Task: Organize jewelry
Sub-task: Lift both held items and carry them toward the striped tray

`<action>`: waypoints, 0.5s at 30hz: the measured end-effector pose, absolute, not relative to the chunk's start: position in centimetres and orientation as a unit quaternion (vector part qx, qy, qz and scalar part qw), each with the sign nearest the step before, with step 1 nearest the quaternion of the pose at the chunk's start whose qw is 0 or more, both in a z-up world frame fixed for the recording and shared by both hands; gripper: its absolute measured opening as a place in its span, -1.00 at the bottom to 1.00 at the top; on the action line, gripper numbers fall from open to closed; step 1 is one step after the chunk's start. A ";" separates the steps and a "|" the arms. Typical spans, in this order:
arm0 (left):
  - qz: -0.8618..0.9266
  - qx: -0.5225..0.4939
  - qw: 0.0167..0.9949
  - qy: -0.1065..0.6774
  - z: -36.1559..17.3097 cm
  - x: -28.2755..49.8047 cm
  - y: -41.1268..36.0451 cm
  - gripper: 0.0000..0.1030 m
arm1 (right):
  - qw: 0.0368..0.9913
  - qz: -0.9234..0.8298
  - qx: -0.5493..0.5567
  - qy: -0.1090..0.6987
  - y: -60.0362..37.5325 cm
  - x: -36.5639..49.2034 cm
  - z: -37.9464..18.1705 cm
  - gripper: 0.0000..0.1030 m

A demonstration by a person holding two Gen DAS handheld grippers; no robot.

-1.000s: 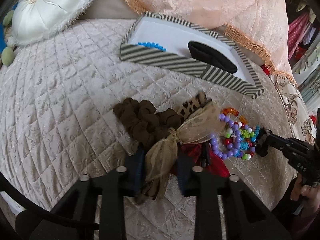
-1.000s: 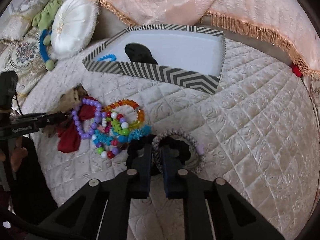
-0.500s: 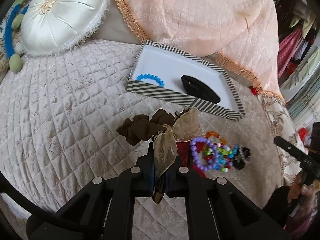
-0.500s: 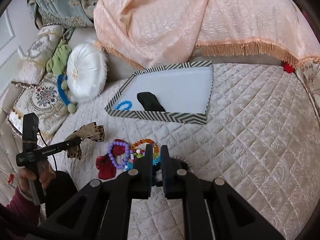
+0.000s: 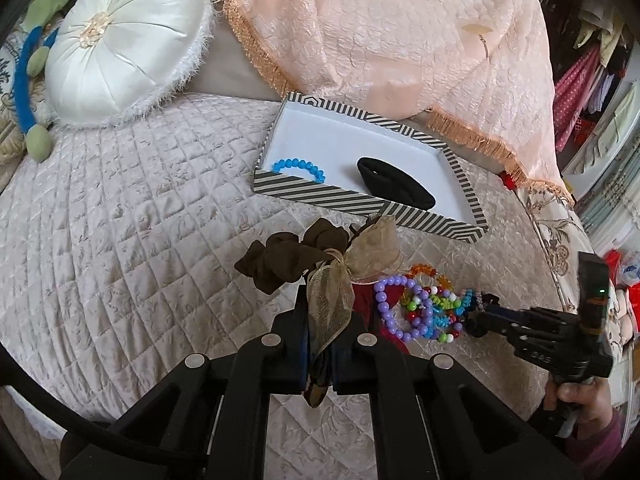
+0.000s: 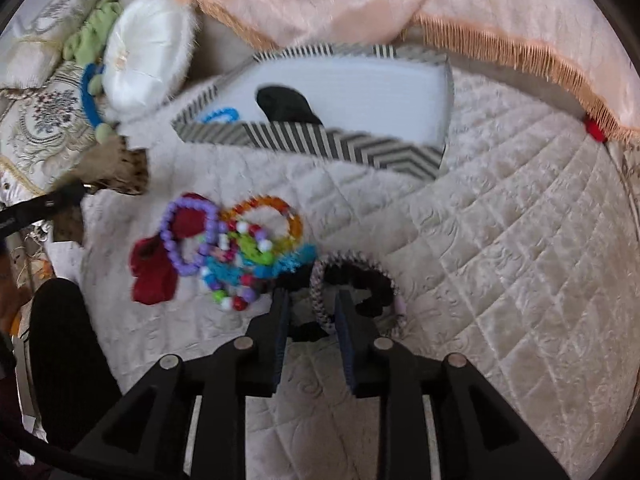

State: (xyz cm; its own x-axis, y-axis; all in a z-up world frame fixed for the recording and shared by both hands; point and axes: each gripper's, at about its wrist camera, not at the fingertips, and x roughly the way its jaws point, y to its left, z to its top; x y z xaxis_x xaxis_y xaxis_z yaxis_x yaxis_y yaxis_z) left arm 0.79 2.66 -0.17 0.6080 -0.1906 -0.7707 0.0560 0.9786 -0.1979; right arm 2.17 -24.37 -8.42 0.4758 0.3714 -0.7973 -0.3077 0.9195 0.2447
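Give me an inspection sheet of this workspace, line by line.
Surface: quilted bedspread.
Job's things: striped box holding blue bracelet and black band; bead bracelets piled on bedspread; braided band.
Clutter: round cushion, peach throw.
Grippers: left tongs shut on ribbon scrunchie; right tongs open around braided band.
Cables: black cable.
Surroundings: hanging clothes.

No words, labels or brand names are showing clearly enough to read in either view. Faint pale marks are sitting on the side of the right gripper [image 5: 486,312] at the lower right of the left wrist view, but they are staying too small to make out.
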 end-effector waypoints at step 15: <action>-0.060 -0.085 0.901 0.421 1.4 1.3 3.1 -1.00 | 0.893 0.212 0.132 0.375 -29.9 0.4 -2.4 -0.85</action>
